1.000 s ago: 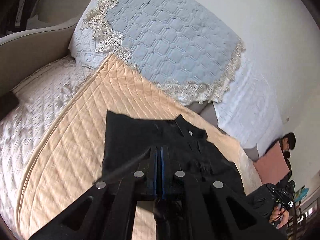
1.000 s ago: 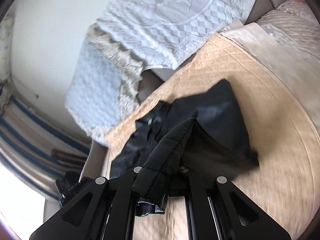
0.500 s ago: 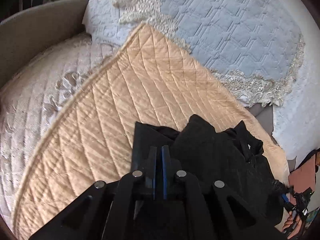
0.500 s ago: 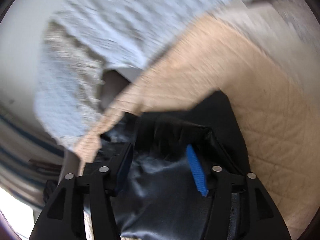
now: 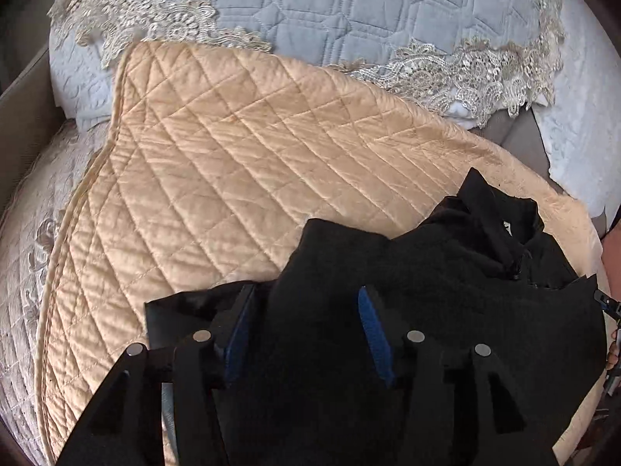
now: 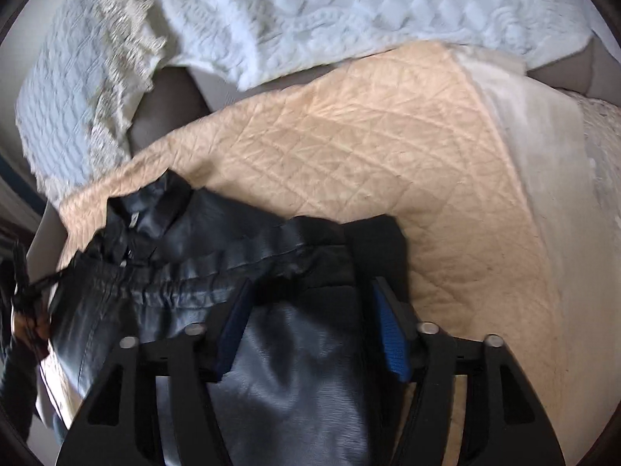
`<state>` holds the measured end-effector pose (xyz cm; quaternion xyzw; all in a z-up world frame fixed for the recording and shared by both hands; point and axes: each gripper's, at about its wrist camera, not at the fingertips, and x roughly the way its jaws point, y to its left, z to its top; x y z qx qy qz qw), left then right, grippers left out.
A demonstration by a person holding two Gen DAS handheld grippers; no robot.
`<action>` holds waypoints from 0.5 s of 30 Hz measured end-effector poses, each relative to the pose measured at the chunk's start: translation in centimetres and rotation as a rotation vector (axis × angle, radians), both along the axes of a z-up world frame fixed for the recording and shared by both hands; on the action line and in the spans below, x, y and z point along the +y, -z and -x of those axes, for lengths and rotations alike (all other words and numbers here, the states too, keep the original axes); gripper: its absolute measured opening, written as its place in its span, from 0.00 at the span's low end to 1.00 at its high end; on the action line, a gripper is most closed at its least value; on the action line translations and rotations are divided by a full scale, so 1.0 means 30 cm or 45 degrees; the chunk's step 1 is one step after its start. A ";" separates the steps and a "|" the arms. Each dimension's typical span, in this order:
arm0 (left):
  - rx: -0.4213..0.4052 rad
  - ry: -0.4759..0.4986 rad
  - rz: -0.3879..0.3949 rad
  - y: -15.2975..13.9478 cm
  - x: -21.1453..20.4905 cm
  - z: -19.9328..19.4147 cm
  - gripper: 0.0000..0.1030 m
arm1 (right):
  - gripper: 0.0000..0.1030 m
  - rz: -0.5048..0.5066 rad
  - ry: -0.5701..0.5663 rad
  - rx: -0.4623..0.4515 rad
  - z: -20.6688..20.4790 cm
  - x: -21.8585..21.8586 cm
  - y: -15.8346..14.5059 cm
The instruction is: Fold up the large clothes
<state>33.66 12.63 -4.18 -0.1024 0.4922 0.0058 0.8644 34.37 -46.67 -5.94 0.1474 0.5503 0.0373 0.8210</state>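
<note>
While the black padded jacket [image 5: 446, 272] lies bunched on the near edge of the peach diamond-quilted cover [image 5: 233, 163], both grippers hang over it w/ jaws apart. Left gripper [image 5: 306, 326]: released, jaws just opening, black cloth between blue pads, not pinched. Right gripper [image 6: 310, 326]: jaws just been closing but pads not pressing, shiny lining betw them. Beyond the peach cover: pale blue quilted throw w/ lace trim [image 5: 349, 11], white wall; cream quilted cushion [image 5: 23, 272] at its left
</note>
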 end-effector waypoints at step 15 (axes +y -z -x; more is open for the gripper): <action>-0.595 -0.041 -0.050 -0.363 -0.014 0.184 0.03 | 0.07 0.028 0.103 -0.437 -0.045 0.039 -0.272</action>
